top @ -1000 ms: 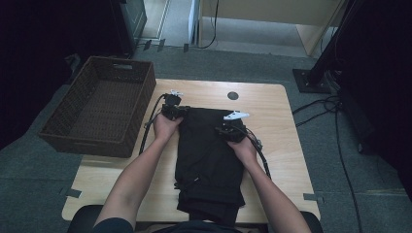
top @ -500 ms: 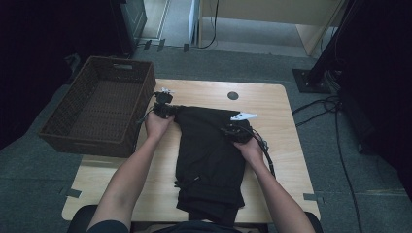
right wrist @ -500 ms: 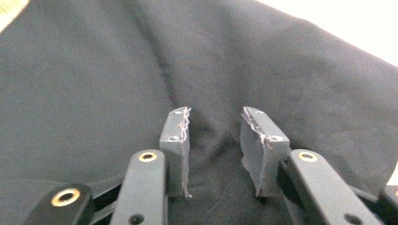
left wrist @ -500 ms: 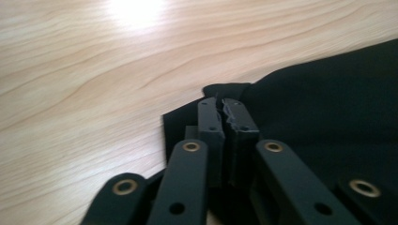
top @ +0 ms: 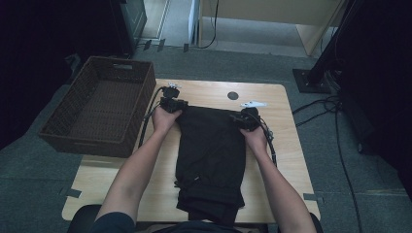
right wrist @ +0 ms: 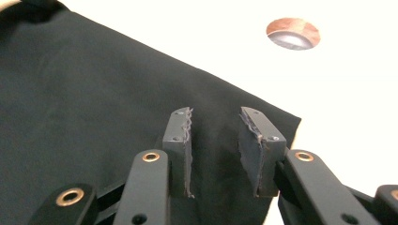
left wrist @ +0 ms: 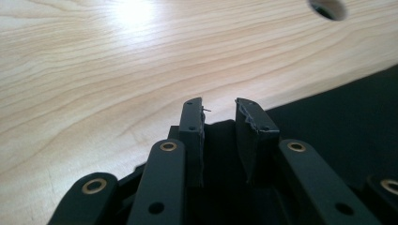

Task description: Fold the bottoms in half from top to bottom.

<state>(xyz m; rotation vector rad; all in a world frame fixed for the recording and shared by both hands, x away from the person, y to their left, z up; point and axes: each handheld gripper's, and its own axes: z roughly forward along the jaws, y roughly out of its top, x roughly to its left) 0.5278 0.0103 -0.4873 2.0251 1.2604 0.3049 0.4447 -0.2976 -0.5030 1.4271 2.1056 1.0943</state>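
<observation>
A black folded garment (top: pixel 211 155) lies lengthwise on the wooden table (top: pixel 274 104), reaching the near edge. My left gripper (top: pixel 180 106) is at its far left corner. In the left gripper view the jaws (left wrist: pixel 219 107) have just been opening and stand apart, with the cloth's edge (left wrist: pixel 338 117) low between them and unpressed. My right gripper (top: pixel 237 118) is at the far right corner. Its jaws (right wrist: pixel 216 115) hover open over the cloth (right wrist: pixel 94 93) near the corner, a little narrower than a second ago.
A dark wicker basket (top: pixel 87 133) stands beside the table's left edge. A round cable hole (top: pixel 232 95) (left wrist: pixel 327 7) (right wrist: pixel 293 33) sits in the table just beyond the garment. Cables trail from both grippers, and more lie on the floor at right.
My right hand has slid to the right and slightly away along the garment's far edge. My left hand shifted left, then back a little. The garment's far edge now lies wider.
</observation>
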